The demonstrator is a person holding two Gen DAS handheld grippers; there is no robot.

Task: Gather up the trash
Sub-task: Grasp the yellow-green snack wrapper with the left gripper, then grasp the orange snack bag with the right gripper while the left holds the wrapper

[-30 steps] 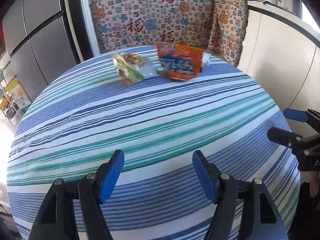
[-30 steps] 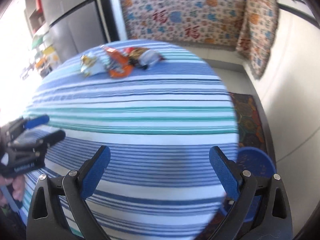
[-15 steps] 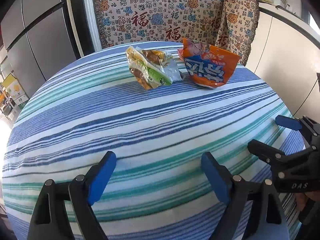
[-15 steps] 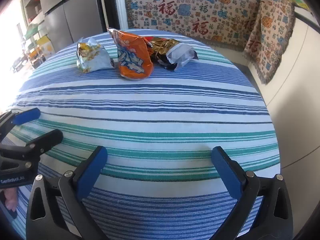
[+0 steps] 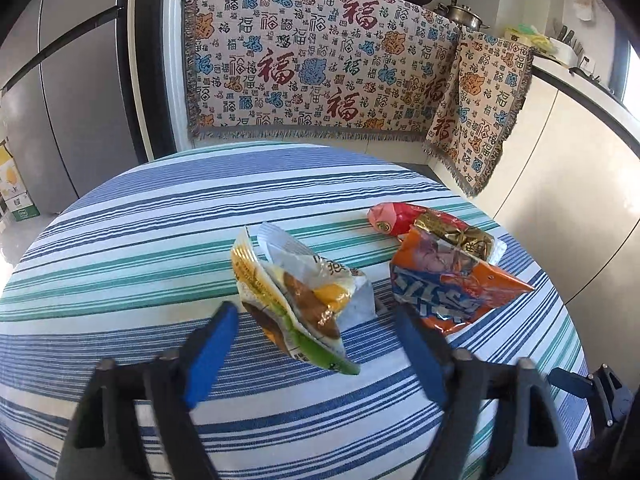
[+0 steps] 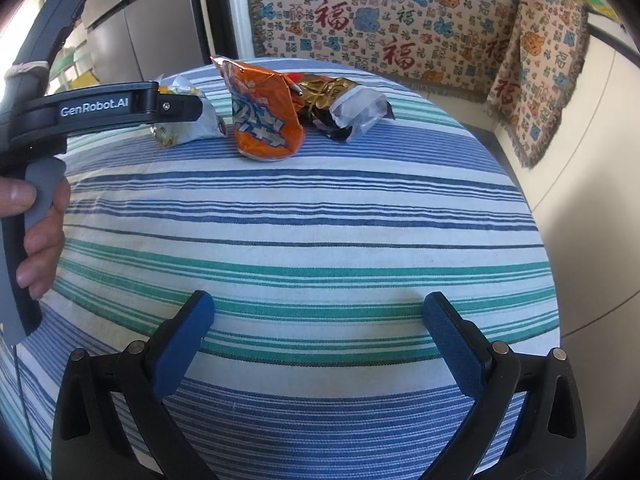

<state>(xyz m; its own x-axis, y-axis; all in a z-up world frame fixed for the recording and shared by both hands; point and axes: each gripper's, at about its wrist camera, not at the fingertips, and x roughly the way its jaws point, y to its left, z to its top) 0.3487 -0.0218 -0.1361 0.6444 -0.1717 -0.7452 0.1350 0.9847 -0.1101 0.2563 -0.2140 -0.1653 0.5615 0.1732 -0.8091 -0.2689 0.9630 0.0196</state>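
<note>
On the striped round table point(image 6: 320, 208), three crumpled snack wrappers sit near the far edge. Left gripper point(image 5: 316, 344) jaws are closing around the yellow-green wrapper point(image 5: 296, 300), not pressing yet; orange bag point(image 5: 452, 288) right beside it. Right gripper point(image 6: 320, 336) hangs wide, empty.

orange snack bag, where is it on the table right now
In the right wrist view the orange snack bag stands at the table's far side, between the yellow-green wrapper on its left and the gold-and-white wrapper on its right.

"GenRobot.AI" on left tongs point(image 6: 192, 106)
</note>
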